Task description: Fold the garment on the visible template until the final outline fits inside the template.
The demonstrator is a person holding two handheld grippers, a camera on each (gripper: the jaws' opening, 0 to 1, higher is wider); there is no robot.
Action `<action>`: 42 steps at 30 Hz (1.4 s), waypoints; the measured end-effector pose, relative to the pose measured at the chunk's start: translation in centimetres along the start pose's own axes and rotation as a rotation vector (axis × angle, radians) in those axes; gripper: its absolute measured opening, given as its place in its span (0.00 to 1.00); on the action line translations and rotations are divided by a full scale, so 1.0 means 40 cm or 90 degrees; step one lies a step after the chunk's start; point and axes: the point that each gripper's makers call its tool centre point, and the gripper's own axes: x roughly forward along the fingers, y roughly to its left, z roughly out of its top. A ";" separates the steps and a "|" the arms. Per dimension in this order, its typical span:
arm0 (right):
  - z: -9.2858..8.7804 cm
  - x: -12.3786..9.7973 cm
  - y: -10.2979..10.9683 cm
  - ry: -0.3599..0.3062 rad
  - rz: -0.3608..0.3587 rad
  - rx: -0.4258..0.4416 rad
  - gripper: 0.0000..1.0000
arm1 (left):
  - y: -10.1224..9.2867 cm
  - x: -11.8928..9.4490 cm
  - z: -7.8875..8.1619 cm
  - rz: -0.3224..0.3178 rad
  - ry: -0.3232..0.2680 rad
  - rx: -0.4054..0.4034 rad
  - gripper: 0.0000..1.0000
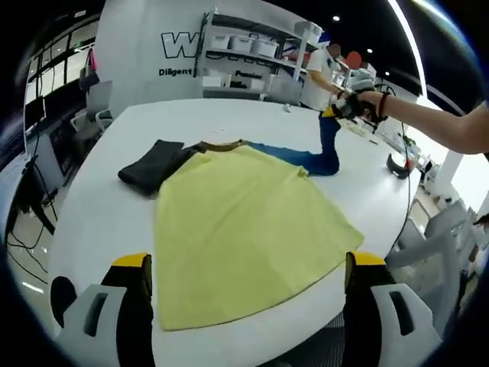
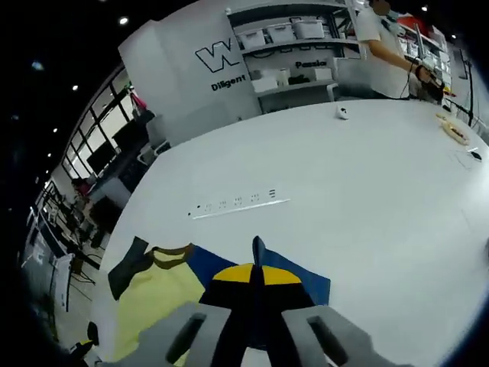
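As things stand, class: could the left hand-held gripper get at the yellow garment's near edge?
Probably yes. The left hand-held gripper is open, and the yellow garment lies flat between its jaws with nothing lying over its near edge.

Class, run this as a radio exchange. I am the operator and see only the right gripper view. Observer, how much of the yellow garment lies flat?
Observer: The yellow garment lies spread almost wholly flat on the white table.
Operator: Where is the left claw?
Observer: The left claw is open, its jaws wide apart at the garment's near hem.
Operator: And the cloth I grip?
Observer: The blue garment rises from the table up to the right claw.
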 end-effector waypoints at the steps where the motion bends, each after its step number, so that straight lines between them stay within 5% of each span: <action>1: 0.001 0.005 0.016 0.001 0.006 0.000 0.00 | 0.001 -0.001 -0.001 0.001 0.001 0.000 0.99; 15: -0.017 0.097 0.278 0.036 0.098 -0.020 0.00 | 0.025 -0.023 -0.014 0.006 0.005 0.004 0.99; 27: -0.104 0.170 0.447 0.060 0.130 -0.036 0.00 | 0.049 -0.026 -0.013 0.015 0.004 -0.003 0.99; 42: -0.192 0.178 0.667 0.070 0.210 -0.035 0.00 | 0.049 -0.024 -0.029 0.009 0.023 0.014 0.99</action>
